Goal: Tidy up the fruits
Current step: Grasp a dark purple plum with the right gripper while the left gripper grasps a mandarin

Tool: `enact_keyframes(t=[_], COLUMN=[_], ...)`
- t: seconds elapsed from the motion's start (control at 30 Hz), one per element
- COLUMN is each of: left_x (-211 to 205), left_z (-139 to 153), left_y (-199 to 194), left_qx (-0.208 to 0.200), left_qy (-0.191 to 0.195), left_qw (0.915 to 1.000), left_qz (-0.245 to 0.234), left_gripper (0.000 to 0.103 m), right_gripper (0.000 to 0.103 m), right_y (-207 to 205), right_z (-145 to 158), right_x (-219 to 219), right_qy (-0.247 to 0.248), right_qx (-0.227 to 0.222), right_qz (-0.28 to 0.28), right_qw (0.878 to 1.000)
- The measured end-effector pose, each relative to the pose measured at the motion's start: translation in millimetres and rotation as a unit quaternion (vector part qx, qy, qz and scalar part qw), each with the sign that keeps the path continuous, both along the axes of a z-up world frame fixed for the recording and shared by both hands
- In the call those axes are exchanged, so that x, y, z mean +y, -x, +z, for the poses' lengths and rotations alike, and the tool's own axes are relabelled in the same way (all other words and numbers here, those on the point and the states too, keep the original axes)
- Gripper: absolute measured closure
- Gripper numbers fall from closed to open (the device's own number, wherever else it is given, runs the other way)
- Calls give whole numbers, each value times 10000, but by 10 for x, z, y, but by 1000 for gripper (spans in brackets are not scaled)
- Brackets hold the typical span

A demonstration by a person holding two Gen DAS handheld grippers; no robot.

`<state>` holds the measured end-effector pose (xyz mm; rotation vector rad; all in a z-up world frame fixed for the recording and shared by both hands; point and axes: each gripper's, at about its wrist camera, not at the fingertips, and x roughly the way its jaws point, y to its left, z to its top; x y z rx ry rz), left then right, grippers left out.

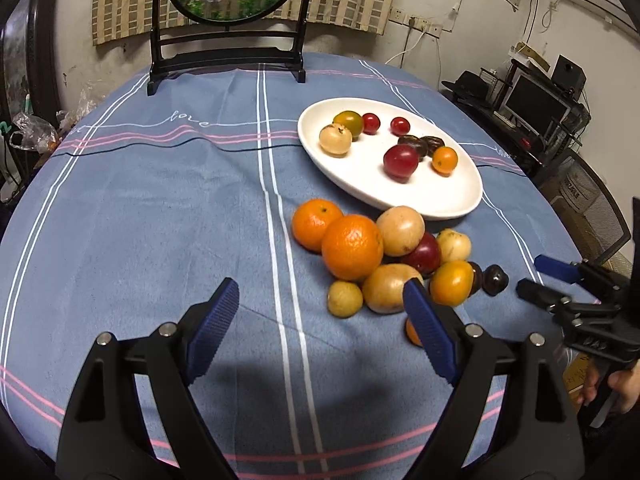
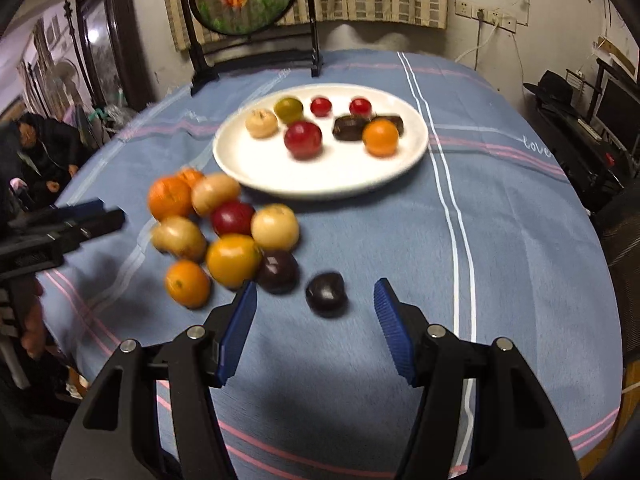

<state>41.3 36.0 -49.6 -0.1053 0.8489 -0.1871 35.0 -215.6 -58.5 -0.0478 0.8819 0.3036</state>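
Dark purple, almost black, the little plum [image 2: 326, 294] sat by itself on the blue striped cloth [image 2: 500, 240] over the counter, right ahead of the right claw [image 2: 316, 300] and roughly lined up with the gap between its fingers. That claw was spread wide with nothing in it. The left claw [image 1: 320, 300] was spread and empty too, hovering near the front of the loose pile.

That pile was the rest of the job: a big orange [image 1: 352, 247], a smaller orange [image 1: 314, 223], a couple of tan fruits, a red one and a yellow-orange one, all bunched up and touching. The white plate [image 2: 256, 168] behind them already held eight or so small fruits, with bare space left at the near edge.

Handling-wise, the plum looked light, round and smooth-skinned, so it would probably roll or squirt out if it got pinched off-centre. Best bet looked like closing the ribbed blue pads on its widest part, from opposite sides, gently, since ripe fruit bruises easily. Being apart from the pile, it had room on both sides for the fingers. The big orange seemed heavier and firmer, and its dimpled rind should grip better, but it was hemmed in by neighbours, so those could get knocked around.
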Motion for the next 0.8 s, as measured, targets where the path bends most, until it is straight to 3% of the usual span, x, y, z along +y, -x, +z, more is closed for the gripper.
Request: enact_keyframes(t=[0.27, 0.33, 0.43, 0.73, 0.8], left_x=[2, -4, -34, -184, -213], left_z=[-59, -78, -111, -159, -178], left_y=[-47, -72, -110, -326, -388], left_qx=[101, 143, 198, 195, 223], left_qy=[-31, -14, -24, -85, -17], left_qw=[9999, 9999, 9998, 9998, 9997], left_qz=[39, 31, 17, 62, 30], left_gripper=[17, 17, 17, 19, 30], right_gripper=[44, 61, 74, 75, 75], right_y=[-127, -199, -232, -198, -194], right_z=[-253, -350, -372, -362, -373], right_x=[11, 51, 74, -29, -44], right_qy=[42, 80, 195, -202, -265], right_qx=[108, 256, 140, 273, 309], right_qz=[67, 187, 221, 179, 173], right_qw=[9999, 9995, 9995, 9993, 9990])
